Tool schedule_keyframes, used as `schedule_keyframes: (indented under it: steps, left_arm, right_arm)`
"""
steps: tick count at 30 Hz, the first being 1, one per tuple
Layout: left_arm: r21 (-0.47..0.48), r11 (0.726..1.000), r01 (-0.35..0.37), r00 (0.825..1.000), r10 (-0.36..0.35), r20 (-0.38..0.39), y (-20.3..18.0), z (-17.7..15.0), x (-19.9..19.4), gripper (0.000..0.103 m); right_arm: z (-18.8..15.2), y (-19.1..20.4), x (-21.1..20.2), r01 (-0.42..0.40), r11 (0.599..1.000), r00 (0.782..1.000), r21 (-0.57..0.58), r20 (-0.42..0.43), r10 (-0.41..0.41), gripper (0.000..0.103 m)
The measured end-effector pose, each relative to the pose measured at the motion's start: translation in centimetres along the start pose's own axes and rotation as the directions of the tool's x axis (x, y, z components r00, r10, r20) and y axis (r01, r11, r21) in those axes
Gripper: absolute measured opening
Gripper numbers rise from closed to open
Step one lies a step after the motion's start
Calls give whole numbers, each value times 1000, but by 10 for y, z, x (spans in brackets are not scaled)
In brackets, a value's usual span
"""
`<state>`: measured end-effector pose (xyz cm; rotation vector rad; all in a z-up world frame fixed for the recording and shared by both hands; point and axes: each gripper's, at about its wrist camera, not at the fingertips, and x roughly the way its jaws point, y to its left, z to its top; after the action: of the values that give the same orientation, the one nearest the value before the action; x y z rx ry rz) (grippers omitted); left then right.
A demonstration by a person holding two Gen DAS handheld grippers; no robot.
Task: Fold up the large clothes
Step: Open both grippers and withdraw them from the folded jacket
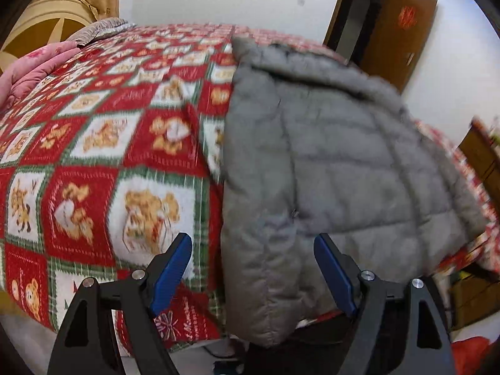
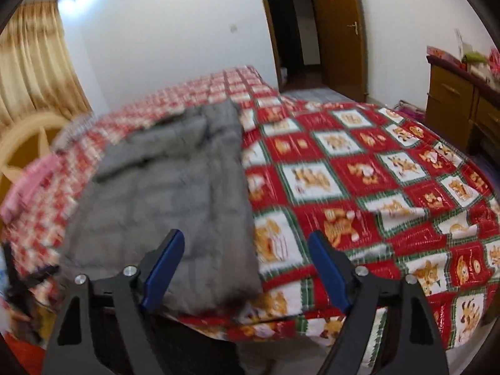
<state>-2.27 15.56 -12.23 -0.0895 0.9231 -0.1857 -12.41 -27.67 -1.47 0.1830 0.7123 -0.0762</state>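
Note:
A grey quilted jacket (image 1: 328,168) lies lengthwise on the bed, over a red, white and green bear-patterned bedspread (image 1: 103,162). Its near hem hangs a little over the bed's front edge. My left gripper (image 1: 253,243) is open above that hem at the jacket's left side, its blue pads (image 1: 172,275) apart and touching nothing. In the right wrist view the jacket (image 2: 175,187) fills the left half and the bedspread (image 2: 375,187) the right. My right gripper (image 2: 247,237) is open over the jacket's near right corner, which no pad presses on.
A pink quilt (image 1: 28,72) and a pillow (image 1: 100,28) lie at the bed's head by a round headboard (image 1: 47,28) and curtains (image 2: 31,68). A wooden door (image 2: 340,31) stands open beyond the bed. A wooden dresser (image 2: 459,106) is at the right.

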Motion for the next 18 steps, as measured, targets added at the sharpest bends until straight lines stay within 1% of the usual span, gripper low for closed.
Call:
schedule_keyframes:
  steps: [1,4,6,8,14,18]
  left_arm:
    - [3,1000,-17,1000,17,-23,-3,-1,6,81]
    - [1,1000,-22,999,22,-49,-6,-4,12,81]
    - [4,999,-47,997,47,-65,-8,-6,17,81]
    - [4,998,-56,996,56,-76,-9,-7,20,81]
    - [8,999,-48,996,48,-76,-13,-13,23,81]
    - [18,1000,-25,996,26,-90,-17,-18,24,81]
  right_arm:
    - [-5,0,3,15,1000,1000,-16,-6,-16,83]
    - [-17,10,12,56,996,998,-76,-23,-58,82]
    - [-18,11,20,81,993,996,-91,-28,-84,82]
    - [-21,12,26,88,991,995,-100,-41,-93,81]
    - [-30,18,44,135,980,987,-146,-71,-147,81]
    - [-36,15,51,134,983,985,-129,-90,-146,81]
